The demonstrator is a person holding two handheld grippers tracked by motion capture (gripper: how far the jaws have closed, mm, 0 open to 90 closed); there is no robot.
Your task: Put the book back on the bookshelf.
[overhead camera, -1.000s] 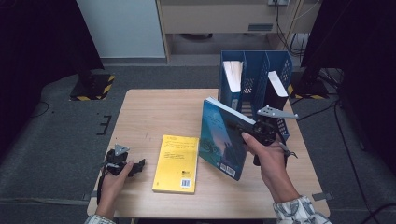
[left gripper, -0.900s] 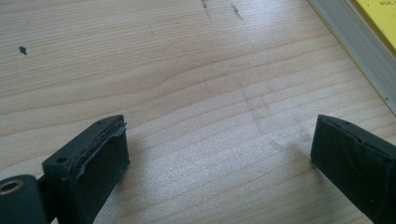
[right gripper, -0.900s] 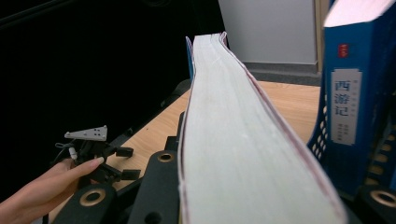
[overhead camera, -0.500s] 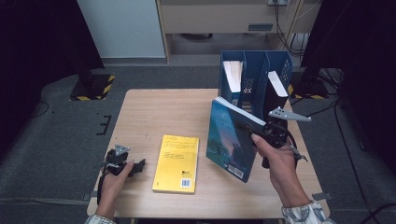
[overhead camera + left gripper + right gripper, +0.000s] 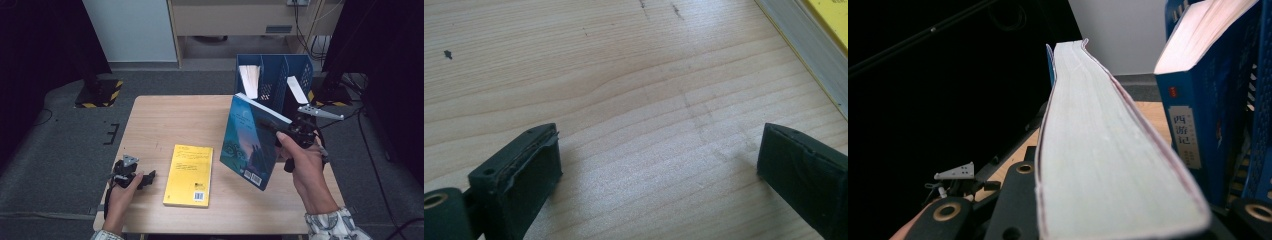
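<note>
A blue book (image 5: pixel 250 145) hangs above the table's right side, standing up on a tilt with its back cover toward the camera. My right gripper (image 5: pixel 280 129) is shut on its upper edge. In the right gripper view the book's page block (image 5: pixel 1098 150) runs away from the camera between the two jaws. Flat on the wooden table (image 5: pixel 170 120), near the front middle, lies a yellow book (image 5: pixel 189 175). My left gripper (image 5: pixel 145 179) rests on the table at the front left, open, and its jaws (image 5: pixel 659 180) have only bare wood between them.
A blue file rack (image 5: pixel 272 67) stands at the table's back right with books upright in it, one being a blue book with Chinese lettering (image 5: pixel 1183 100). The yellow book's corner (image 5: pixel 829 7) lies just right of my left gripper. Dark stands flank the table.
My right hand has carried the blue book to the right and a little upward, nearer the rack. The left hand and the yellow book have stayed put.
</note>
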